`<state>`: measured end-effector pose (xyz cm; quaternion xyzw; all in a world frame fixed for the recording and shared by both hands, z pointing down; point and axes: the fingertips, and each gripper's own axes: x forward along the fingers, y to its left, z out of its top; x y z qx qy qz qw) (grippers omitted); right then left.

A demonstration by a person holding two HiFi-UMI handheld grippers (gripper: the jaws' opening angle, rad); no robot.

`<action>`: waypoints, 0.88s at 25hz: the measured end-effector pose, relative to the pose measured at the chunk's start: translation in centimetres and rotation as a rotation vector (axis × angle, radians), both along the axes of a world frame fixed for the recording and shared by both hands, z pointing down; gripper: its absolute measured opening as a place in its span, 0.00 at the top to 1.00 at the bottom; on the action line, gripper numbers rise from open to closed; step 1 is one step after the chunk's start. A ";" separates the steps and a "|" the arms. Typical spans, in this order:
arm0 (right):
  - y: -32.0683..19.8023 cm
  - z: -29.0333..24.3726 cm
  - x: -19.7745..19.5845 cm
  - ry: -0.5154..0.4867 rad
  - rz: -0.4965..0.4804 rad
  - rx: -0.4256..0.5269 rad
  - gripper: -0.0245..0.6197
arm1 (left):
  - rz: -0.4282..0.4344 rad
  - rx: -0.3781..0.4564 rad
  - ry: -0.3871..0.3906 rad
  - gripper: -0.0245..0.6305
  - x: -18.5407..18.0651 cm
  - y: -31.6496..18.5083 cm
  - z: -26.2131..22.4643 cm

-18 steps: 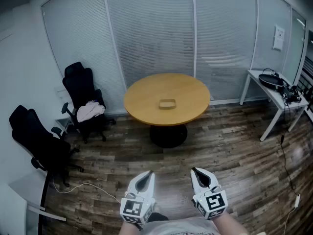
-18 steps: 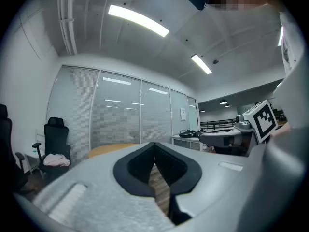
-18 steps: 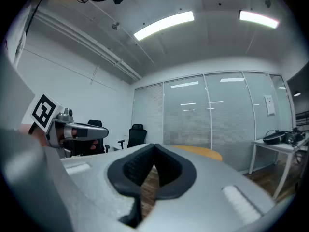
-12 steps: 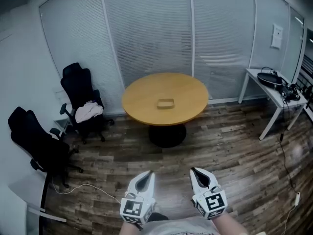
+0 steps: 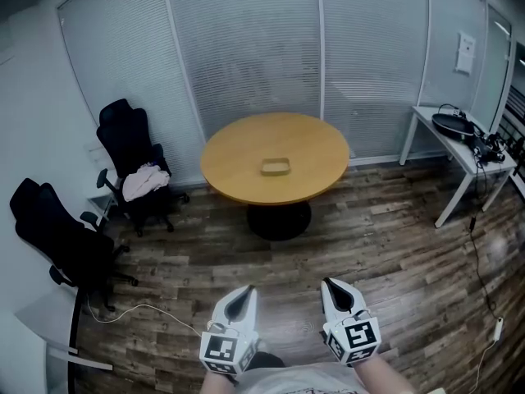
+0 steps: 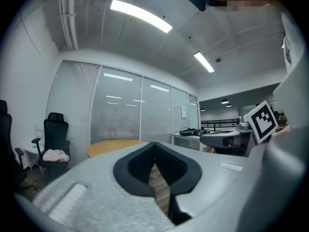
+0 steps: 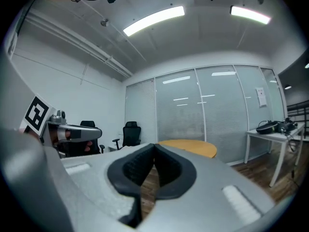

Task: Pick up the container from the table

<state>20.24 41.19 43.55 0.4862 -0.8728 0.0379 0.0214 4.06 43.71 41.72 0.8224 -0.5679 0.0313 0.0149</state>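
Note:
A small tan container (image 5: 275,167) lies near the middle of a round wooden table (image 5: 238,154) across the room. My left gripper (image 5: 239,300) and right gripper (image 5: 336,294) are held side by side near the bottom of the head view, far short of the table and pointing level towards it. Both are shut with nothing between the jaws. In the left gripper view the table (image 6: 113,145) shows beyond the closed tips (image 6: 154,146). The table's edge (image 7: 193,146) also shows above the closed tips (image 7: 154,149) in the right gripper view.
Two black office chairs (image 5: 135,167) (image 5: 61,240) stand at the left, one with clothing on its seat. A white desk (image 5: 459,150) with cables and gear stands at the right wall. A white cable (image 5: 135,312) trails over the wood floor. Glass partitions with blinds close the far side.
The view has moved slightly towards the table, which sits a little higher in the picture. Both grippers stay shut and keep their places relative to me.

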 end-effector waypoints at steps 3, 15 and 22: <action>-0.9 0.8 -0.1 0.008 0.000 -0.030 0.96 | 0.000 -0.010 -0.003 0.96 -0.3 -0.9 0.5; -8.8 2.1 -2.5 0.025 0.068 -0.039 0.96 | 0.092 -0.033 -0.016 0.96 -2.3 -10.2 2.5; -18.7 0.6 -7.1 0.018 0.129 -0.032 0.96 | 0.143 -0.016 0.005 0.96 -7.3 -20.7 0.7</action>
